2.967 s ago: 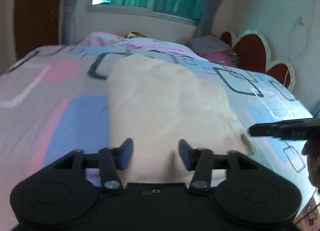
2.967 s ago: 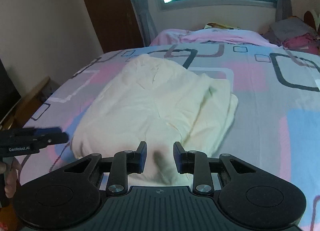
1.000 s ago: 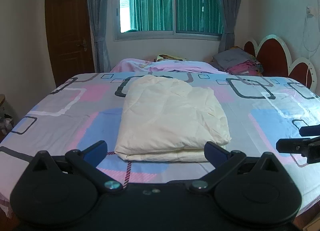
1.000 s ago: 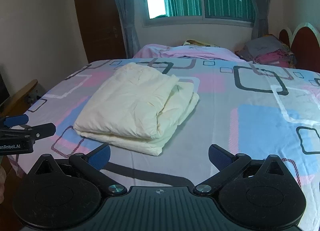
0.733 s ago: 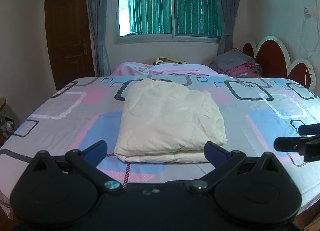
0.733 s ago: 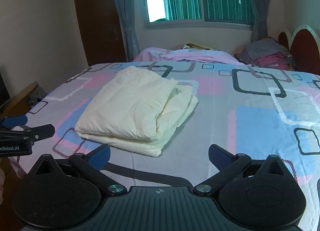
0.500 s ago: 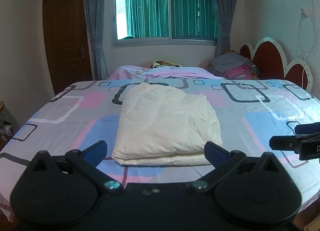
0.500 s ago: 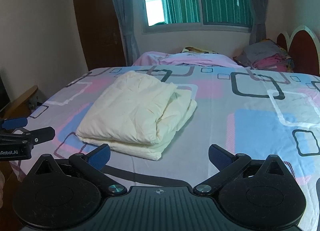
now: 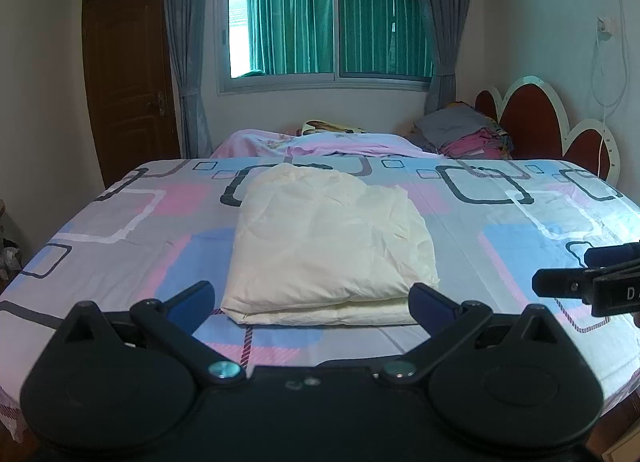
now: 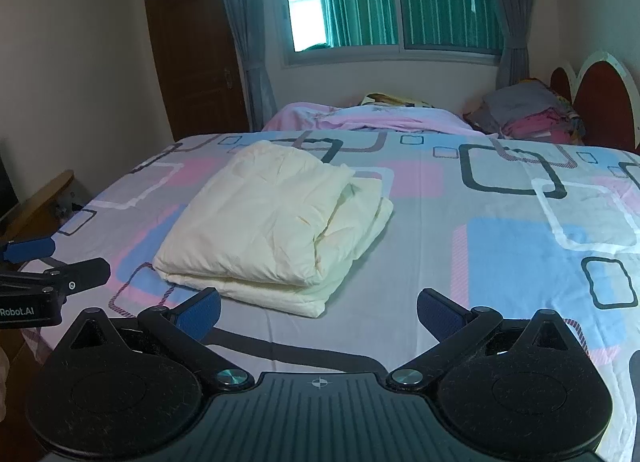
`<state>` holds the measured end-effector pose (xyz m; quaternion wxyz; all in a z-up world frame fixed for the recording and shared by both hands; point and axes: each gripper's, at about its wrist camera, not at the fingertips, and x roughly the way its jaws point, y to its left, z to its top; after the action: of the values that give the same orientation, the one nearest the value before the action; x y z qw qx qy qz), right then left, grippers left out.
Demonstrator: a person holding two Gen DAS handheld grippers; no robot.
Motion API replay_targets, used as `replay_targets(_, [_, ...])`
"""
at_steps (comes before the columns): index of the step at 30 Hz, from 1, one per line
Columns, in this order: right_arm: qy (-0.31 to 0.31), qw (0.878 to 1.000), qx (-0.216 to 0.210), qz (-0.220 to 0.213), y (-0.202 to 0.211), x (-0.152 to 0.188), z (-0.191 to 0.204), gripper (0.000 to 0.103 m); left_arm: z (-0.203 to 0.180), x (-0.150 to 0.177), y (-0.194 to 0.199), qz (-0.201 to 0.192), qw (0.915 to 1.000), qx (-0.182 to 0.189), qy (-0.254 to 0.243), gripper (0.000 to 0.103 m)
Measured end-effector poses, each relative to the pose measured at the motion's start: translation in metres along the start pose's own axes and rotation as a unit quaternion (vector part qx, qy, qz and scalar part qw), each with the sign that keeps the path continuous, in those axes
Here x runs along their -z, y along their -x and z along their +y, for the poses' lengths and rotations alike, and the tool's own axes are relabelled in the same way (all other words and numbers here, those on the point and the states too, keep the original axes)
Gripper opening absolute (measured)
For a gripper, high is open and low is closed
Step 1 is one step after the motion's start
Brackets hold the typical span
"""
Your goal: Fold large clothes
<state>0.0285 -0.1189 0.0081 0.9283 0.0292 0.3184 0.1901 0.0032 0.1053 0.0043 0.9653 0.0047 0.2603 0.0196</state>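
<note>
Both tools have pulled back and risen since three seconds ago, when their fingers were nearly together right over the cream cloth; the folding looks finished, and more of the room shows than half a second ago.

Now the left tool (image 9: 311, 298) hangs with its fingers spread wide and empty, short of the near edge of the bed (image 9: 120, 230). The right tool (image 10: 319, 308) is likewise spread wide and holds nothing.

A folded cream garment (image 9: 328, 246) lies on the bed's patterned sheet of pink, blue and grey blocks with dark square outlines. It sits left of the bed's middle, near the front edge, in stacked layers, with the looser folds showing on its right side in the right wrist view.

Behind it lies a rumpled pink blanket (image 9: 320, 142), and at the far right a pile of clothes (image 9: 472, 134) sits by the red scalloped headboard (image 9: 528, 118). A window (image 9: 328, 22) with green blinds and grey curtains fills the back wall; a brown door (image 9: 128, 74) stands at the left.

To the garment's right the sheet lies bare and wide out to the bed's right edge. To its left there is a narrower strip of bare sheet.
</note>
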Motion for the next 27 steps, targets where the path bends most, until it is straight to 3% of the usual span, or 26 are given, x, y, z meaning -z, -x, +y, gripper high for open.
replay_targets(27, [0.004,1.000,0.001,0.007,-0.0045,-0.0020,0.0004,0.103,0.0049,0.0029,-0.0058,0.008,1.0000,0.003,-0.001,0.103])
